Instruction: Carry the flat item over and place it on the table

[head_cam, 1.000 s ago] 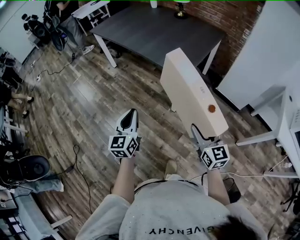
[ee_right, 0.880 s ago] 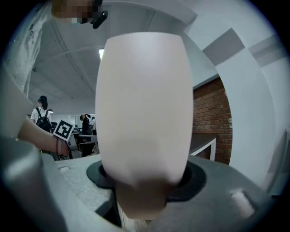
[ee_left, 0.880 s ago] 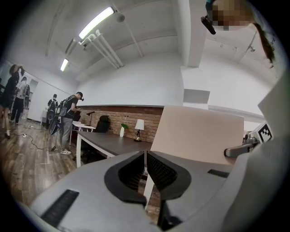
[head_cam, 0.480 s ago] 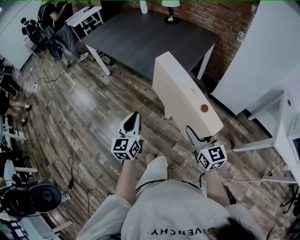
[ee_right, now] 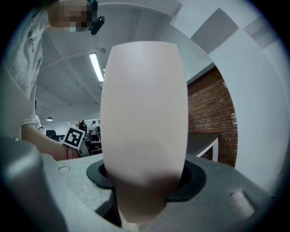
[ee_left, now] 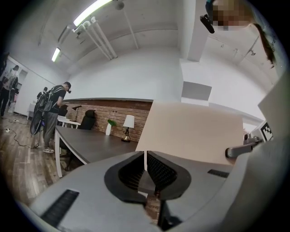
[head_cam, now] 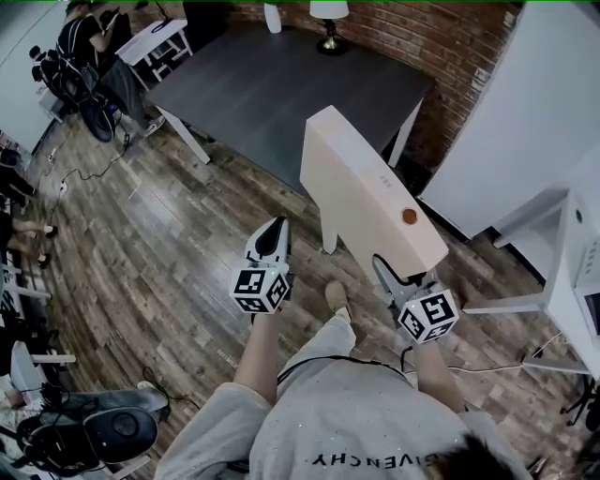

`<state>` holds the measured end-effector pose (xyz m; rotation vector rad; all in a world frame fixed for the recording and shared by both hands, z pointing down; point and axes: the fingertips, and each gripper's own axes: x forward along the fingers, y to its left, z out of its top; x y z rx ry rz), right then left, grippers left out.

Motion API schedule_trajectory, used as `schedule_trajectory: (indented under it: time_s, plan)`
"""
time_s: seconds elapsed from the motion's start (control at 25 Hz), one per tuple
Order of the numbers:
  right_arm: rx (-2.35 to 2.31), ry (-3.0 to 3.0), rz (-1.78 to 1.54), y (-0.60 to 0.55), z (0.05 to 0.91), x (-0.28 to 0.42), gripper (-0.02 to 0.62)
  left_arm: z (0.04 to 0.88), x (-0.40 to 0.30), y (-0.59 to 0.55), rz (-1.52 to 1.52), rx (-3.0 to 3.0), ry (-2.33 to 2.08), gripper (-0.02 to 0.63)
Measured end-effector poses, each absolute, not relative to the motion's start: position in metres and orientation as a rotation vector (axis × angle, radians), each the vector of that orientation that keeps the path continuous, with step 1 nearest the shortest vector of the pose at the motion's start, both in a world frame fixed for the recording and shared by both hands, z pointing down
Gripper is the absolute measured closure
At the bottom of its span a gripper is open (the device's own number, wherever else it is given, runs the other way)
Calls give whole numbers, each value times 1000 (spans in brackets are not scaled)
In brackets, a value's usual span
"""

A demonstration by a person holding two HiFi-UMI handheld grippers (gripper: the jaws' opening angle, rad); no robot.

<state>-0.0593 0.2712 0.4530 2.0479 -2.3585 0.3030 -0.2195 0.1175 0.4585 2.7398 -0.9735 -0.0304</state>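
Note:
A flat cream board [head_cam: 366,202] with a small brown dot near one end stands on edge in the air, and my right gripper [head_cam: 389,274] is shut on its near end. In the right gripper view the board [ee_right: 144,113] fills the gap between the jaws and hides most of what lies ahead. My left gripper [head_cam: 273,228] is level beside it, to the left and apart from it, shut with nothing held [ee_left: 145,159]. The board's broad face [ee_left: 192,131] shows at the right of the left gripper view. The dark grey table [head_cam: 281,84] lies just ahead.
A lamp [head_cam: 328,19] and a white vase [head_cam: 272,14] stand at the table's far edge by the brick wall. A white partition [head_cam: 525,122] and a white desk [head_cam: 572,272] are at the right. A person [head_cam: 80,37] stands at far left. Cables lie on the wooden floor.
Both grippers and the board have advanced toward the dark table, which now sits closer and larger in the head view. The grip on the board is unchanged.

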Motion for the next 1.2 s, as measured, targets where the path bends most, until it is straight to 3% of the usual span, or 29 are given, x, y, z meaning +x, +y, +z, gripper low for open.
schedule_trajectory:
  time_s: [0.48,1.2]
  plan:
    - [1997,-2394,371,145,451,10,322,454,-121,1,-25,2750,-897,591]
    - [1947,-2405,491,31,472,63,322,480,-79,-105,-13,2684,-932,591]
